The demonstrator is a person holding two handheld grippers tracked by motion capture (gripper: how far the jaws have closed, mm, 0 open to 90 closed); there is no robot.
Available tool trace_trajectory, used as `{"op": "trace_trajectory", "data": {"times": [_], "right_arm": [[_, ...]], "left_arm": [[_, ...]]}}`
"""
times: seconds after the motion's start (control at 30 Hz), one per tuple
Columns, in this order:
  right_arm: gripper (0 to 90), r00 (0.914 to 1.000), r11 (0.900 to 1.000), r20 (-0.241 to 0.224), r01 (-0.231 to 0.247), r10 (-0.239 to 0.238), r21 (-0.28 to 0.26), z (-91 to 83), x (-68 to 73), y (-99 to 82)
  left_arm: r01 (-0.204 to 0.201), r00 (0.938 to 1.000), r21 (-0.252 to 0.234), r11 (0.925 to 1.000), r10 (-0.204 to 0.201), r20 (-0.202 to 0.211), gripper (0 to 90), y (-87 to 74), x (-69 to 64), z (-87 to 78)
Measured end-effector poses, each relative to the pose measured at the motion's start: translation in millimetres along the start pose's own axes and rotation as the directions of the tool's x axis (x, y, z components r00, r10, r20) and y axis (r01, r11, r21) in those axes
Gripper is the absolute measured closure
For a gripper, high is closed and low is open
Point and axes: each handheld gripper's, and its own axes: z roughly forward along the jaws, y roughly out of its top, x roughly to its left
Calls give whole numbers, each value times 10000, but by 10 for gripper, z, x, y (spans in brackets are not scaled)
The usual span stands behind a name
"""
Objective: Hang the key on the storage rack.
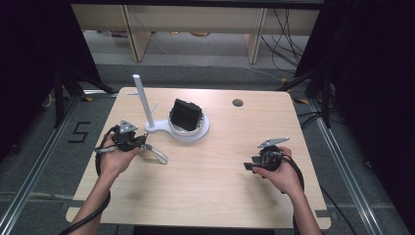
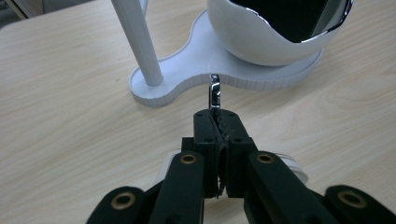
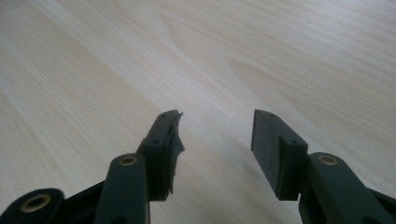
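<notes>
Headphones (image 1: pixel 155 153), or at least a slim silver-and-grey headband-like piece, hang from the left gripper (image 1: pixel 143 143) at about eight o'clock on the worktop (image 1: pixel 210 186), just in front of the white stand (image 1: pixel 177 131); what the item is exactly I cannot tell. In the left gripper view the jaws are pressed together on a thin chrome strip (image 2: pixel 215 91) that pokes out toward the stand's base (image 2: pixel 196 74); the hold is narrow, near the tips, so the polished metal could slide or swing out if the hand tilts or jerks. The stand's upright post (image 1: pixel 143 100), at ten o'clock from the gripper, has short side pegs; a careless lift could knock the post and tip the light stand, or shove the black pouch (image 1: pixel 185 114) out of its white bowl (image 1: pixel 202 128). The dangling end could also drag on the worktop and twist the strip in the grip. The right gripper (image 1: pixel 250 166), at four o'clock, has its jaws apart and holds nothing; it is well apart from the stand and cannot steady the base.
</notes>
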Motion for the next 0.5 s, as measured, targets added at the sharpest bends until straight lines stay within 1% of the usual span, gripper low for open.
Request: {"op": "trace_trajectory", "data": {"times": [0.03,0.07,0.1,0.13,0.17,0.2,0.27,0.3,0.4,0.43,0.47,0.5], "right_arm": [[526,10000,10000,-7,67,-67,-32,2,-2,0],[526,9997,9997,93,238,-237,-105,9,-10,-6],[526,9997,9997,70,218,-217,-125,8,-9,-5],[526,9998,9997,88,206,-205,-136,10,-7,-6],[526,9997,9997,91,218,-217,-142,10,-8,-7],[526,9997,9996,-13,239,-239,-171,19,-12,-8],[526,9997,9996,3,240,-240,-166,16,-13,-8],[526,9996,9993,105,274,-272,-235,16,-13,-10],[526,9998,9997,86,191,-190,-152,5,-9,-10],[526,10000,10000,21,-8,8,-84,-5,2,-5],[526,9997,9996,68,224,-222,-179,6,-11,-10],[526,9996,9997,77,258,-258,-53,-4,-13,-7]], "left_arm": [[105,9999,-186,9998,-105,-19,867,-5,-2,-5],[140,9999,-359,9993,-140,-4,867,-10,2,-5],[178,9998,-461,9988,-183,-98,867,-13,1,-11],[406,9991,-730,9965,-416,-124,867,-18,-3,-7],[641,9975,-1045,9925,-669,-228,867,-17,-11,-6],[674,9970,-1167,9909,-714,-307,868,-16,-8,-16],[759,9956,-1461,9864,-830,-430,868,-12,-1,-28],[751,9952,-1588,9845,-839,-496,867,-7,4,-36],[845,9930,-1921,9777,-986,-653,867,6,17,-51],[872,9916,-2050,9749,-1046,-756,867,11,22,-57],[920,9899,-2197,9712,-1132,-856,867,15,35,-67],[963,9887,-2298,9685,-1198,-906,867,16,44,-72]]}}
